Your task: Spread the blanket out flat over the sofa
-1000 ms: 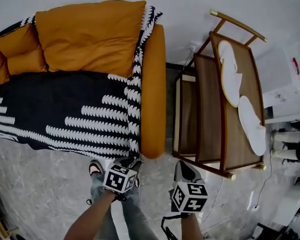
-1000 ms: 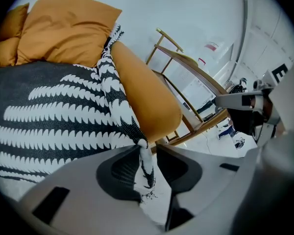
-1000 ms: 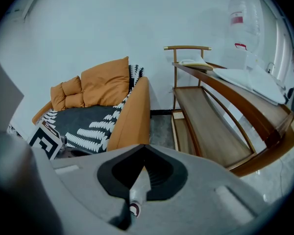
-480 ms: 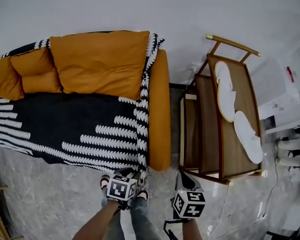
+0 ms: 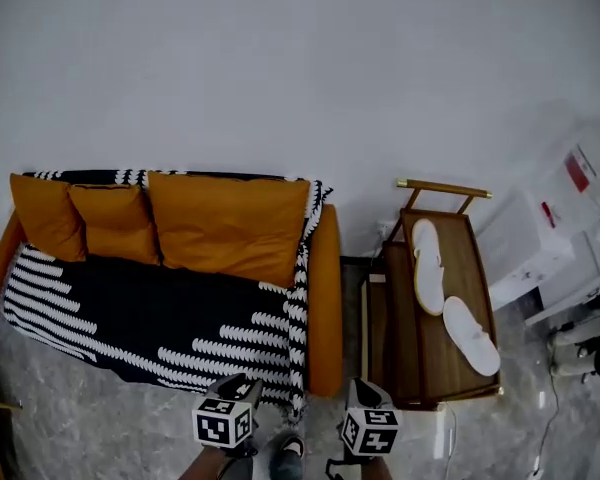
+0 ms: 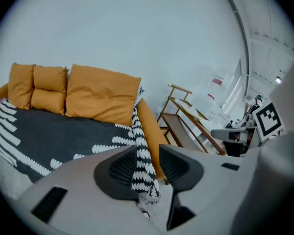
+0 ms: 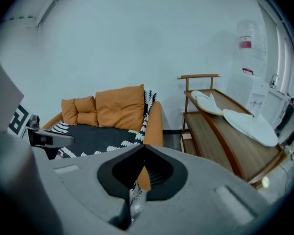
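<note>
The black blanket with white leaf stripes lies over the seat of the orange sofa, and its right edge runs up beside the armrest. Orange cushions lean along the back. Both grippers are at the bottom of the head view, in front of the sofa's right front corner. My left gripper is open. Its jaws have just been closing a little with nothing between them; the blanket's edge shows farther off through the gap. My right gripper is shut and holds nothing.
A wooden rack stands right of the sofa with two white slippers on its top shelf. White appliances sit at the far right. The person's shoe is on the marble floor below the grippers.
Both grippers have risen and drawn back from the blanket's front corner. The head view has lifted and now takes in the whole sofa and the wall. The blanket has not moved.
</note>
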A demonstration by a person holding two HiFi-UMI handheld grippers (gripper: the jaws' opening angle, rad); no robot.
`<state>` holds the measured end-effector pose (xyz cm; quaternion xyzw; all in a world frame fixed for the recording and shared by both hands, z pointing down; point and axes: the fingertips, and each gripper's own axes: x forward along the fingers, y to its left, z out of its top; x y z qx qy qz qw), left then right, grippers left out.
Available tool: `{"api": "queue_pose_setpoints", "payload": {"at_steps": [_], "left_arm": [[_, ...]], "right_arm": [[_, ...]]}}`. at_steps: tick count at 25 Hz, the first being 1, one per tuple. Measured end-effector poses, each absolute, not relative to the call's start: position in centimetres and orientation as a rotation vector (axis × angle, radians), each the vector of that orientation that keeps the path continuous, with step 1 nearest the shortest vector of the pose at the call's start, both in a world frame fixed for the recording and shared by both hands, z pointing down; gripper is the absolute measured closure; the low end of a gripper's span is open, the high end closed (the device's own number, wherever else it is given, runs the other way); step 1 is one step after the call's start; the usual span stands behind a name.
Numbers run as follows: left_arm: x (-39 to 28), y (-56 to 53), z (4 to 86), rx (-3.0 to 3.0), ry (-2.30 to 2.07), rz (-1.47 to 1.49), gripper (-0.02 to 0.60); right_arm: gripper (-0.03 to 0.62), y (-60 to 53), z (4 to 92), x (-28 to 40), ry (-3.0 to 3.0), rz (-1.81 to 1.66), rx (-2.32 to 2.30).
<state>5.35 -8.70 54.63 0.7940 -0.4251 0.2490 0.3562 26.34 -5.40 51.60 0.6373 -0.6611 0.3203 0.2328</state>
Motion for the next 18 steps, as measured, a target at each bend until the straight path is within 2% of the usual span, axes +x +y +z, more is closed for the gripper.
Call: {"api": "queue_pose_setpoints", "payload": {"at_steps": [6, 13, 18], "left_arm": [[1.2, -12.0, 44.7, 2.123, -1.306, 0.498, 0.456], [-3.3, -14.0, 34.9, 2.165, -1.540, 0.388, 0.538], [-4.8, -14.5, 30.8, 2.147, -1.586, 0.260, 0.556]], "right_arm": [[0.589, -6.9, 44.9, 25.4, -1.886, 0.779, 1.750], [0.589, -7.2, 37.4, 24.9, -1.936, 0.687, 1.813], [0.589, -8.9, 32.5, 24.4, -1.990, 0.586, 1.859]]}}
